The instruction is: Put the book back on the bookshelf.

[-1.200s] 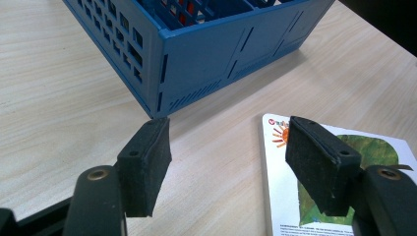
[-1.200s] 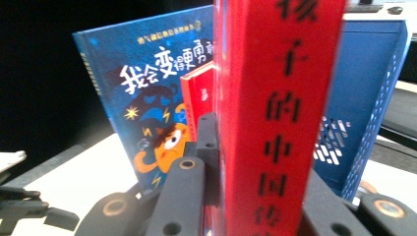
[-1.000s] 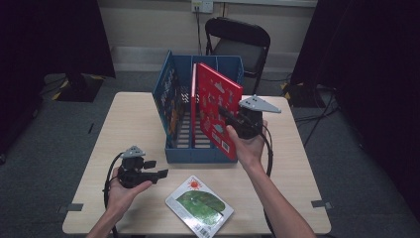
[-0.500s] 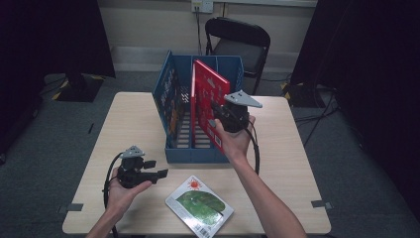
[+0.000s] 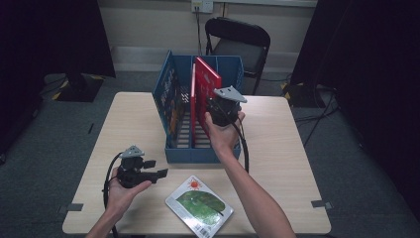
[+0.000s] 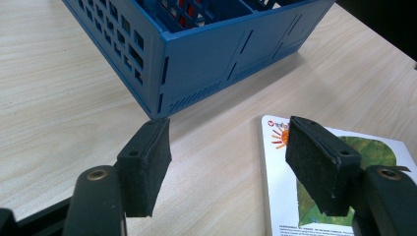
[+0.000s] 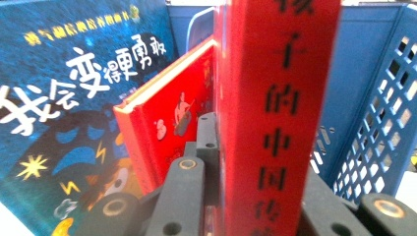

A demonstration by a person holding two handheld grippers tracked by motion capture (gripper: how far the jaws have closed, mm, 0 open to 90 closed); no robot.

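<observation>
My right gripper (image 5: 221, 107) (image 7: 251, 209) is shut on the spine of a tall red book (image 5: 205, 82) (image 7: 275, 98). It holds the book upright inside the blue slotted crate (image 5: 203, 153) (image 7: 373, 98). In the crate, another red book (image 7: 167, 128) leans to its left, and a dark blue picture book (image 5: 171, 94) (image 7: 74, 98) stands against the left wall. A book with a green leaf on its cover (image 5: 198, 206) (image 6: 278, 191) lies flat near the table's front edge. My left gripper (image 5: 156, 168) (image 6: 226, 167) is open and hovers just left of that book, with nothing between its jaws.
The crate's near corner (image 6: 162, 73) stands a little ahead of the left gripper. A black folding chair (image 5: 237, 42) is behind the table. Bare tabletop (image 5: 282, 139) stretches right of the crate and along the left side.
The right gripper has carried the red book left and away from me, down into the crate's middle section. The left gripper has stayed still and open.
</observation>
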